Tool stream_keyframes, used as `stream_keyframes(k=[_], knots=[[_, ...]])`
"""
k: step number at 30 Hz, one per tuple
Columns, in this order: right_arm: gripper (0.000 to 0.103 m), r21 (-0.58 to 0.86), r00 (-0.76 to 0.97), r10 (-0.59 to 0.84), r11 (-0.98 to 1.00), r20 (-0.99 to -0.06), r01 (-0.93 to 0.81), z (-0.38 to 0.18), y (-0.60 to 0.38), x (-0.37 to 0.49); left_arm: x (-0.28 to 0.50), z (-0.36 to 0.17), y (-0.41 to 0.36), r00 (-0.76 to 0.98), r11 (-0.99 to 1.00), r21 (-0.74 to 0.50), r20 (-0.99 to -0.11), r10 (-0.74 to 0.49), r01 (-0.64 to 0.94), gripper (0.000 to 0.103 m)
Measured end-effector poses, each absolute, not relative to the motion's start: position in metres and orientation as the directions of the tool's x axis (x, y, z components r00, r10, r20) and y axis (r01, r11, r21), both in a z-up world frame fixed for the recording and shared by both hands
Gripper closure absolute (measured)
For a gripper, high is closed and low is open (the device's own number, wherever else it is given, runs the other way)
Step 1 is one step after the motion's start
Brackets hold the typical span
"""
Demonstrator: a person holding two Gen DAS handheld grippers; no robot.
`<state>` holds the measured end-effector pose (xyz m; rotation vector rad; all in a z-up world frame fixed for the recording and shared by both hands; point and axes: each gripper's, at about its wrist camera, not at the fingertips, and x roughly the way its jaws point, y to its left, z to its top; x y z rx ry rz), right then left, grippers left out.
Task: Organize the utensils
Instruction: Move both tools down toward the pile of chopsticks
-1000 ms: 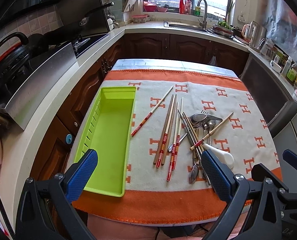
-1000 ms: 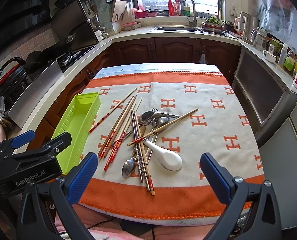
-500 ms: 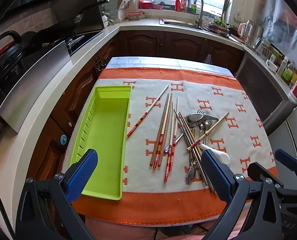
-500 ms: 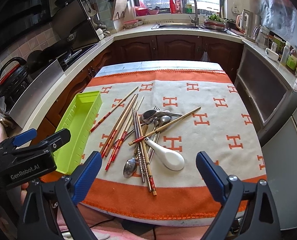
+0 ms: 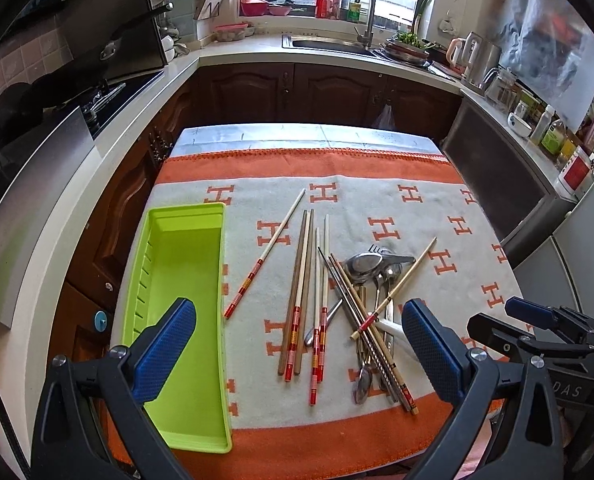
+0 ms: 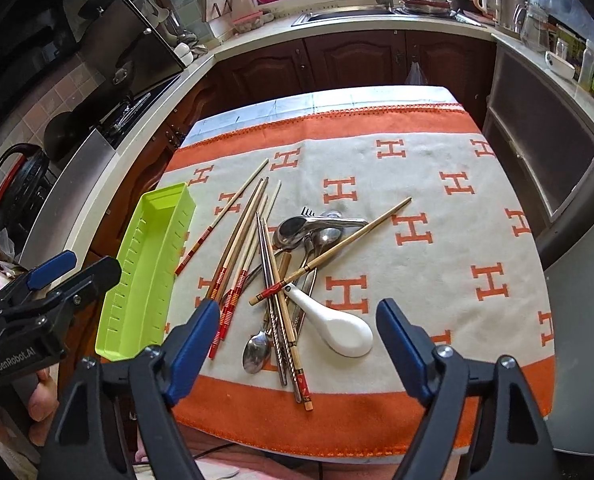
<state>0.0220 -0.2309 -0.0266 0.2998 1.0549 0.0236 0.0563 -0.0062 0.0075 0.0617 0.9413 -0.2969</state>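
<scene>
A pile of utensils lies on the orange and white cloth: several wooden chopsticks (image 5: 301,292) with red bands, metal spoons (image 6: 297,226), a fork and a white ceramic spoon (image 6: 339,326). An empty lime green tray (image 5: 181,320) sits at the cloth's left edge; it also shows in the right wrist view (image 6: 147,276). My left gripper (image 5: 297,348) is open and empty, above the near edge between tray and chopsticks. My right gripper (image 6: 297,348) is open and empty, hovering over the near end of the pile.
The table (image 5: 297,136) stands in a kitchen with dark cabinets (image 5: 329,92) behind. A counter with a stove (image 5: 97,100) runs along the left. A grey appliance (image 5: 501,176) stands close to the table's right side.
Both grippers have moved forward and lower toward the table. The utensils and tray now look larger and closer. Nothing on the cloth has moved.
</scene>
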Motion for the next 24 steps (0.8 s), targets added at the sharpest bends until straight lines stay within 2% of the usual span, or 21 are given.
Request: stream_keyframes(k=[4, 6, 10, 12, 14, 15, 20, 24], knots=[[0.026, 0.277, 0.464, 0.181, 0.949, -0.867, 0.148, -0.033, -0.248, 0.048, 0.085, 0.004, -0.006, 0.551, 0.964, -0.086, -0.806, -0.216, 0.251, 0.004], [0.027, 0.302, 0.443, 0.199, 0.937, -0.874, 0.175, -0.040, -0.259, 0.064, 0.097, -0.003, -0.006, 0.548, 0.967, -0.085, -0.811, -0.206, 0.239, 0.009], [0.034, 0.354, 0.389, 0.241, 0.901, -0.889, 0.252, -0.065, -0.281, 0.094, 0.120, -0.025, -0.015, 0.513, 0.972, -0.045, -0.843, -0.162, 0.233, 0.012], [0.040, 0.375, 0.353, 0.265, 0.880, -0.897, 0.292, -0.084, -0.289, 0.108, 0.131, -0.041, -0.020, 0.470, 0.972, -0.047, -0.869, -0.152, 0.229, 0.032], [0.047, 0.382, 0.311, 0.282, 0.860, -0.908, 0.337, -0.105, -0.295, 0.119, 0.139, -0.059, -0.023, 0.408, 0.970, -0.082, -0.896, -0.172, 0.227, 0.044], [0.047, 0.396, 0.297, 0.300, 0.849, -0.906, 0.349, -0.115, -0.297, 0.123, 0.142, -0.068, -0.024, 0.375, 0.969, -0.110, -0.908, -0.189, 0.221, 0.047], [0.060, 0.429, 0.241, 0.358, 0.805, -0.902, 0.409, -0.154, -0.298, 0.138, 0.145, -0.101, -0.031, 0.271, 0.957, -0.211, -0.927, -0.260, 0.198, 0.050], [0.073, 0.444, 0.211, 0.391, 0.792, -0.896, 0.418, -0.171, -0.291, 0.144, 0.142, -0.112, -0.036, 0.230, 0.950, -0.245, -0.930, -0.287, 0.195, 0.061]])
